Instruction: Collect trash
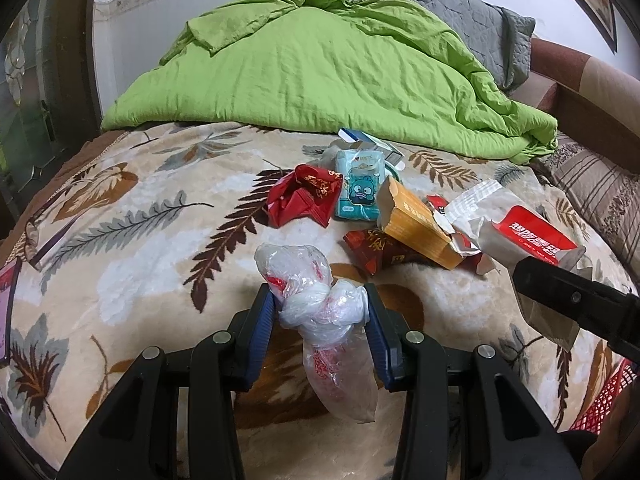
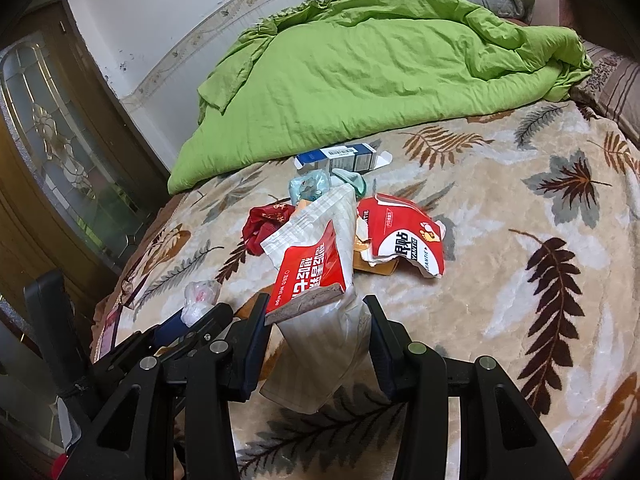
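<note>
My left gripper (image 1: 320, 304) is shut on a knotted clear plastic bag (image 1: 320, 312) with red print, held above the leaf-patterned blanket (image 1: 140, 220). My right gripper (image 2: 318, 312) is shut on a white wet-wipe pack with a red label (image 2: 316, 264); the same pack (image 1: 516, 228) shows at the right of the left wrist view. More trash lies ahead on the bed: a crumpled red wrapper (image 1: 304, 196), a teal tissue pack (image 1: 358, 184), a yellow carton (image 1: 416, 228), a torn red-and-white wrapper (image 2: 400, 236) and a blue-and-white box (image 2: 344, 158).
A rumpled green duvet (image 1: 320, 68) covers the far part of the bed, with a grey pillow (image 1: 460, 12) behind it. A wooden door with glass (image 2: 52, 152) stands at the left. A red mesh basket (image 1: 604, 396) shows at the lower right of the left wrist view.
</note>
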Demonstrator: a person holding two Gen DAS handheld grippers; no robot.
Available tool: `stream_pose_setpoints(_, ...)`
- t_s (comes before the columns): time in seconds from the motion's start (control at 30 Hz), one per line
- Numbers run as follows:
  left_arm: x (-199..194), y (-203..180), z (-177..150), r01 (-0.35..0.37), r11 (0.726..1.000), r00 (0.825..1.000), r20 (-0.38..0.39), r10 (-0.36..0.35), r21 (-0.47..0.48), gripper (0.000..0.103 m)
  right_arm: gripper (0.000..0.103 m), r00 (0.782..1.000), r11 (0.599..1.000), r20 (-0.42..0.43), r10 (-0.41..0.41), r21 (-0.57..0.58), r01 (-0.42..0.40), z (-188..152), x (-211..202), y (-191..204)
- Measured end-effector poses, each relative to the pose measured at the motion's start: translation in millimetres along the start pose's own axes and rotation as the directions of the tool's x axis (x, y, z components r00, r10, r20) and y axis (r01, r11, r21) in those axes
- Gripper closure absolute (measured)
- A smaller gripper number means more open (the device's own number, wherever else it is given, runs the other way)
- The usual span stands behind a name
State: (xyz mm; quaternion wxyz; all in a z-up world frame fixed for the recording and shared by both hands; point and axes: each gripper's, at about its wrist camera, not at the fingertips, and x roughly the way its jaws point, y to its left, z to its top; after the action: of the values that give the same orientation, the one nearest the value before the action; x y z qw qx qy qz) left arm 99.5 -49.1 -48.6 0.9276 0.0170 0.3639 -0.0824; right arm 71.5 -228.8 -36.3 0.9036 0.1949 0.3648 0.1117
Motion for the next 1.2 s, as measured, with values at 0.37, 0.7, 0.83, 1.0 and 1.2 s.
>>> stream_pose_setpoints(0.37, 5.2, -6.2, -1.0, 0.007, 0.999, 1.0, -0.02, -0.007, 0.035, 0.061, 0.054, 0.998, 0.999, -0.061, -0.014, 0.032, 0.016, 0.5, 3.2, -5.7)
stream_pose_setpoints(0.7, -12.1, -15.8, 2.5, 0.053, 0.997, 0.999, -0.015, -0.052, 0.054, 0.061, 0.054, 0.997, 0.999, -0.068, -0.03, 0.033, 0.032, -3.8, -21.1, -15.2)
stream_pose_setpoints(0.83, -19.6, -20.3, 3.2, 0.068, 0.996, 0.998, -0.019, -0.067, 0.06, 0.061, 0.054, 0.998, 0.999, -0.055, -0.027, 0.037, 0.029, -4.6, -32.6, -17.4)
stream_pose_setpoints(1.0, -31.3, -25.9, 4.2, 0.07, 0.994, 0.997, -0.013, -0.07, 0.078, 0.061, 0.054, 0.999, 0.999, -0.046, -0.024, 0.046, 0.026, -7.8, -42.4, -20.7)
stream_pose_setpoints(1.2, -42.9, -32.0, 5.9, 0.062, 0.993, 0.998, 0.001, -0.062, 0.098, 0.061, 0.054, 0.999, 0.999, -0.041, -0.026, 0.046, 0.028, -11.9, -55.9, -27.4)
